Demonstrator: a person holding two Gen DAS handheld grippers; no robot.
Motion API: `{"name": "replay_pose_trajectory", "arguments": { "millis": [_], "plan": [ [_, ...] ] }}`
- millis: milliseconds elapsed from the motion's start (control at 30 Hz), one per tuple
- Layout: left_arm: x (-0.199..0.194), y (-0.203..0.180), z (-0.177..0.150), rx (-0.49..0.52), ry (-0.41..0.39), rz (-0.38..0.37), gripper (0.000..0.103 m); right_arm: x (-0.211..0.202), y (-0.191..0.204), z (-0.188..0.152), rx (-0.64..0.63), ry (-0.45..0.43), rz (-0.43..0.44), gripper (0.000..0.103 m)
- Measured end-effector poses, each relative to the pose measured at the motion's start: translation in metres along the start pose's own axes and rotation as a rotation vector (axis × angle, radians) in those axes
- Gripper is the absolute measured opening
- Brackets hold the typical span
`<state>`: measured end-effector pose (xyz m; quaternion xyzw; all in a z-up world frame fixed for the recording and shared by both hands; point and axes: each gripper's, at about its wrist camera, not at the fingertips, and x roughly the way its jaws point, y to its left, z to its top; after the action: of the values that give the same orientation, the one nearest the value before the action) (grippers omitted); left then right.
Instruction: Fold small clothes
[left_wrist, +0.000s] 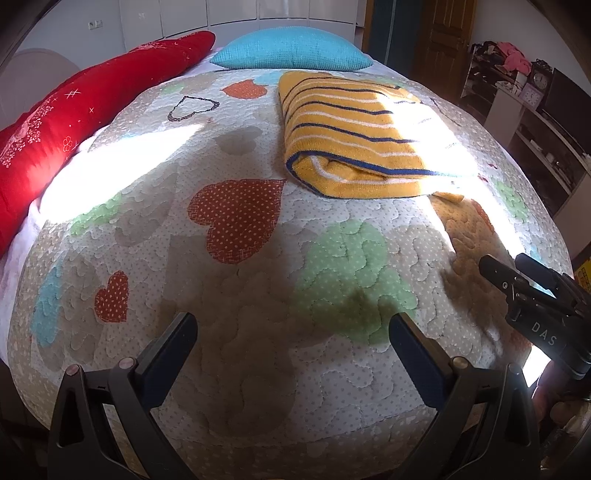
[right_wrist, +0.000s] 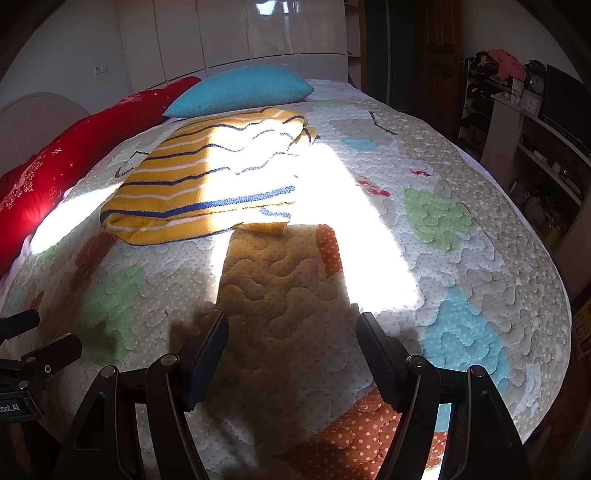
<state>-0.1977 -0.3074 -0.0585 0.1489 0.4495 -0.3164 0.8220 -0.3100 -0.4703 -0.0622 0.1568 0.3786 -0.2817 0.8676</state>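
Observation:
A yellow garment with navy and white stripes lies folded in a thick stack on the quilted bed, far from both grippers; it also shows in the right wrist view. My left gripper is open and empty, low over the quilt near the bed's front edge. My right gripper is open and empty, also over the front of the quilt. The right gripper shows at the right edge of the left wrist view. The left gripper shows at the left edge of the right wrist view.
The heart-patterned quilt covers the bed. A teal pillow and a red bolster lie at the head. Shelves with clocks and clutter stand along the right wall. A bright sun patch crosses the quilt.

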Motion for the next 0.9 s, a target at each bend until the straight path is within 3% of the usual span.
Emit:
{"name": "replay_pose_trajectory", "arguments": {
  "millis": [900],
  "plan": [
    [-0.001, -0.0079, -0.0023, 0.019, 0.007, -0.014, 0.103, -0.0004, -0.0026, 0.0023, -0.009, -0.006, -0.011, 0.077]
  ]
}}
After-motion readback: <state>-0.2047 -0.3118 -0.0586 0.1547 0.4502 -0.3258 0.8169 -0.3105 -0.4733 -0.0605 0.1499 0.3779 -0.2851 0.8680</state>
